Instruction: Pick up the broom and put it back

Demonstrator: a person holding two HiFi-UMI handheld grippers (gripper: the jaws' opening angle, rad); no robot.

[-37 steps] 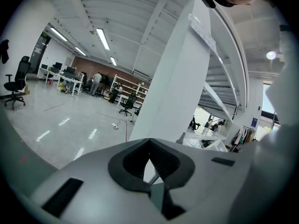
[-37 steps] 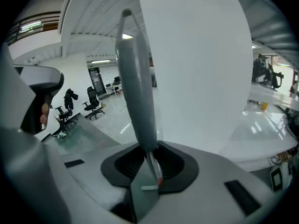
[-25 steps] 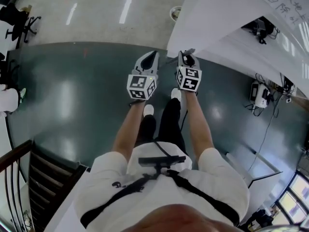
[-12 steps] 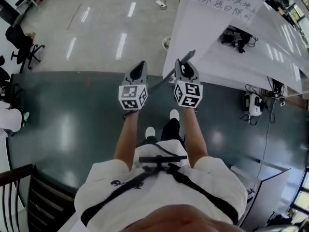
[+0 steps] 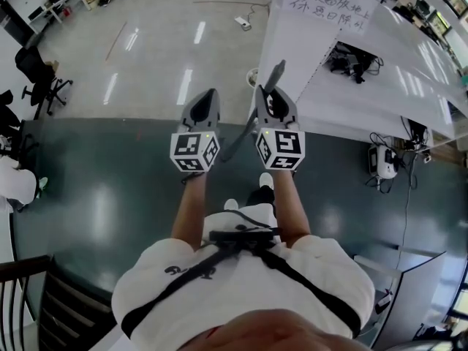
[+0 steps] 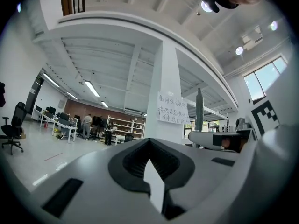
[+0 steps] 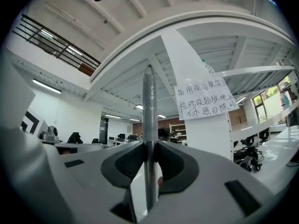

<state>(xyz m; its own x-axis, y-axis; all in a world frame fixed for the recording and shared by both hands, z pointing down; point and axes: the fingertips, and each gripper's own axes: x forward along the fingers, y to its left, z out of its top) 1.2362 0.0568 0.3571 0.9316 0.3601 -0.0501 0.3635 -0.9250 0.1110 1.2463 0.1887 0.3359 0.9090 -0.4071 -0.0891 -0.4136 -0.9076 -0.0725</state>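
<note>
- Broom handle (image 7: 149, 106): grey pole clamped between R gripper (image 5: 273, 102) jaws, sticking out past the tips, held in air over dark floor (image 5: 110, 189).
- L gripper (image 5: 206, 102): jaws together, empty, just beside R.
- White pillar (image 5: 289, 57) w/ paper sign (image 5: 325, 2) ahead.

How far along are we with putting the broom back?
Done: the pickup looks finished. The right gripper is clamped on the broom handle, which stands upright between its jaws. In hand: the broom is held by that gripper alone; the left gripper is shut and empty. Left: setting the broom back. No storage spot can be made out, and the brush end is out of view.
</note>
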